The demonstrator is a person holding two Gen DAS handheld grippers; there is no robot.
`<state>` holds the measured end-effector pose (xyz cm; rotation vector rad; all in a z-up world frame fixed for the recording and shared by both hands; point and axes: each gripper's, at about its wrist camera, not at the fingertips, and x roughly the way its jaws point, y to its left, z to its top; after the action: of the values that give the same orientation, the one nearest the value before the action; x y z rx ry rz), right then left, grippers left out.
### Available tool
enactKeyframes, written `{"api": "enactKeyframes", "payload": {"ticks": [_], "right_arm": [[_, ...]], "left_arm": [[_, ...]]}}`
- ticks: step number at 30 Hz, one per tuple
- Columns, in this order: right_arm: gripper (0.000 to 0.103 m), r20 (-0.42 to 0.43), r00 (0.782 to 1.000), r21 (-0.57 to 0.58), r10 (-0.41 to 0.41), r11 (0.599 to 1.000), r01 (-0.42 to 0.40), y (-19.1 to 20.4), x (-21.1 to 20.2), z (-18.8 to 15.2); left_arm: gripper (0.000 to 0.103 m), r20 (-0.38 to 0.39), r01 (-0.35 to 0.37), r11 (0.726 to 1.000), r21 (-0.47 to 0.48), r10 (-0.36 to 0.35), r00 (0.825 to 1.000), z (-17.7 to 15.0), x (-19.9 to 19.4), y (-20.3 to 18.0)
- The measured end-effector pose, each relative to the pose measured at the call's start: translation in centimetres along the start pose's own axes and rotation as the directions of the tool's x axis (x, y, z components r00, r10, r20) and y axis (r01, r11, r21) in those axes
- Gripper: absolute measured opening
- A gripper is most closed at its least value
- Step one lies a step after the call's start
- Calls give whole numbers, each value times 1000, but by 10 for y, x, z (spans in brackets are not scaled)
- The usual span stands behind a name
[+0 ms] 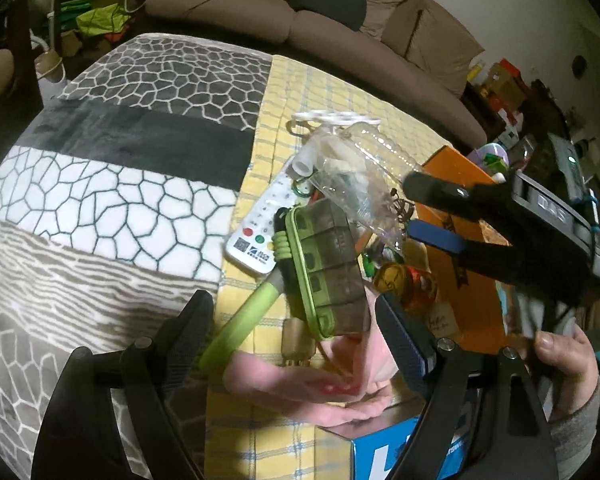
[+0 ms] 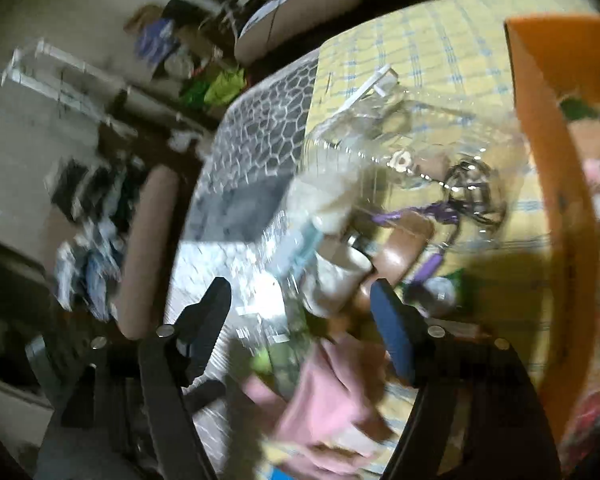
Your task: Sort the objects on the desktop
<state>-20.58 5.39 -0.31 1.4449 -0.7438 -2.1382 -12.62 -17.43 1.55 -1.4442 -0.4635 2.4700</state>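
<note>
- Plainly, the left gripper (image 1: 292, 328) hangs over the yellow checked cloth (image 1: 332, 84) with its two fingers well apart, nothing pressed between the pads
- Between and just beyond those fingers lies a green pill organiser (image 1: 324, 268), smoky lids shut, with a green-handled tool (image 1: 244, 320) running out from under its left edge
- A white remote control (image 1: 260, 236) lies just left of the organiser, its coloured buttons facing up
- A clear plastic bottle (image 1: 360, 172) lies on its side beyond the organiser, its white neck pointing at the remote
- A small amber jar (image 1: 404, 284) sits to the right of the organiser, close by the wall of an orange box (image 1: 460, 240)
- The right gripper (image 1: 424, 208) reaches in from the right above the orange box; its fingers stand apart, and in its own wrist view the right gripper (image 2: 300, 312) shows open jaws with no pad on anything (that view is badly blurred)
- In that blurred view the clear bottle (image 2: 380, 168) fills the middle, with a purple cord (image 2: 432, 216) showing through it
- A pink cloth (image 1: 300, 384) lies crumpled under the left gripper, and a blue box (image 1: 384, 456) pokes out below it
- A grey patterned blanket (image 1: 100, 200) covers the left part of the surface, beside the yellow cloth
- A person's hand (image 1: 564, 356) grips the right tool at the frame's right edge
</note>
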Motion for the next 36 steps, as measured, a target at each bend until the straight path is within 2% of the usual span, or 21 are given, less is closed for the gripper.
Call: {"api": "enactKeyframes", "payload": {"ticks": [4, 5, 6, 8, 11, 14, 19, 23, 25, 28, 33, 36], "right_arm": [[70, 6, 1000, 16, 24, 1000, -24, 0, 16, 5], [67, 4, 1000, 12, 27, 1000, -27, 1, 20, 6], [54, -3, 1000, -1, 29, 1000, -29, 3, 25, 8], [44, 4, 1000, -61, -9, 998, 9, 13, 32, 11], [37, -20, 999, -89, -40, 995, 38, 24, 41, 12], [28, -9, 1000, -123, 1, 992, -2, 32, 31, 4], [28, -28, 994, -169, 102, 980, -105, 43, -10, -20], [28, -36, 992, -214, 119, 969, -124, 45, -52, -49], [28, -39, 995, -227, 93, 969, -100, 39, -73, -66], [28, -56, 998, -241, 35, 969, -48, 23, -99, -100], [28, -59, 996, -274, -59, 961, 41, 6, -116, -140], [31, -55, 992, -284, -116, 954, 96, 1, -115, -151]], "left_arm": [[85, -7, -11, 1000, 1, 11, 1000, -1, 2, 0], [85, -8, -13, 1000, 0, 13, 1000, 0, 3, 1], [85, -9, -14, 1000, -2, 14, 1000, 0, 3, 1], [85, -9, -15, 1000, -8, 14, 1000, 1, 4, 2], [86, -6, -13, 1000, -13, 13, 1000, 3, 5, 2], [85, -3, -12, 1000, -19, 12, 1000, 3, 4, 4], [89, 31, 91, 993, -72, -89, 996, 6, -5, 12], [89, 22, 185, 975, -122, -184, 983, 6, -7, 16], [90, 7, 218, 968, -124, -219, 976, 5, -6, 13], [89, -37, 216, 973, -80, -220, 975, 2, -4, 0], [89, -109, 241, 970, 24, -237, 965, -11, -4, -33], [89, -162, 237, 966, 101, -219, 962, -21, 1, -56]]}}
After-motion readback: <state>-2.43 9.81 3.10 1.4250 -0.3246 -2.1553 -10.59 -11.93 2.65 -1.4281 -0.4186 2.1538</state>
